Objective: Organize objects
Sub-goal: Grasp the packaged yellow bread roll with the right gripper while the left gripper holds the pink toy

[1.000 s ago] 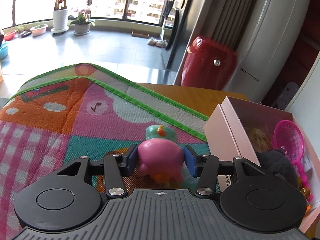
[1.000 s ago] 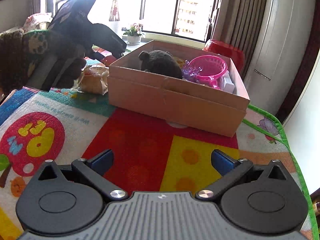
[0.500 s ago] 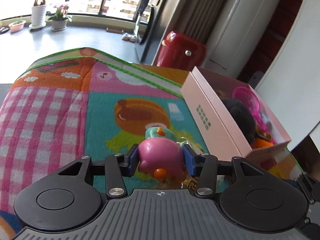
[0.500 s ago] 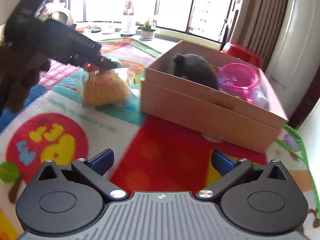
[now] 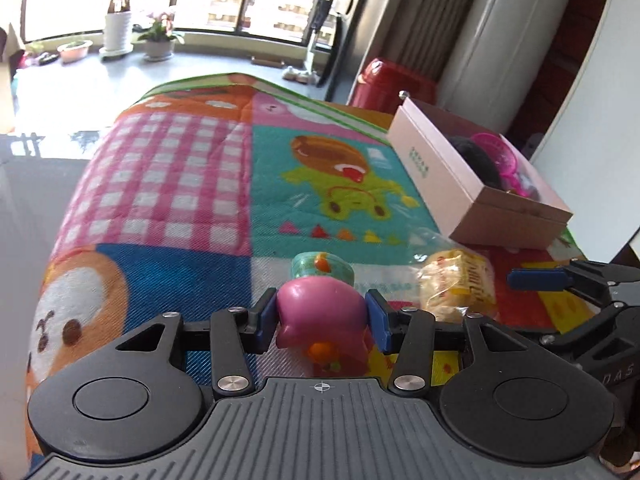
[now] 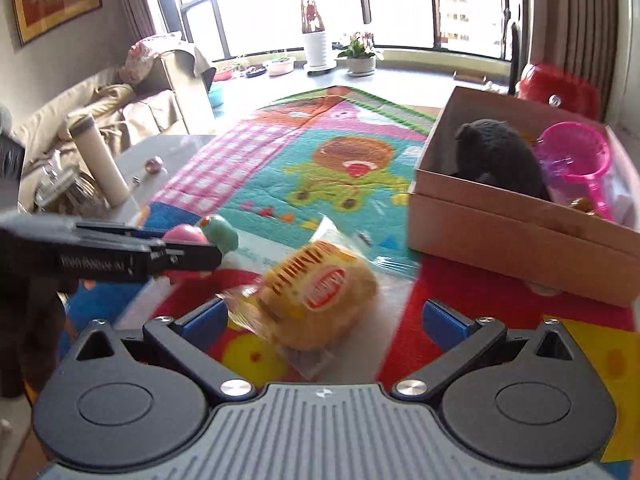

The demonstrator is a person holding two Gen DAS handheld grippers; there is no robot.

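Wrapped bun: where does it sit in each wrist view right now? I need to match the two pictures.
Left wrist: the bun lies on the mat, right of centre, just right of the pink toy in the left gripper.
Right wrist: the bun is low centre, between the open fingers of the right gripper.
Shared landmark: the box, beyond the bun to its right.

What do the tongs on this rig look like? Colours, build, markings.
Both match. The left tongs and right tongs each have a grey ribbed body with a small crosshair mark, two round black discs, black linkage arms on silver pivot screws, and blue pads at the tips. From the right camera, the left tongs' black side bears faint white lettering, too small to read. No cables or sleeves visible.
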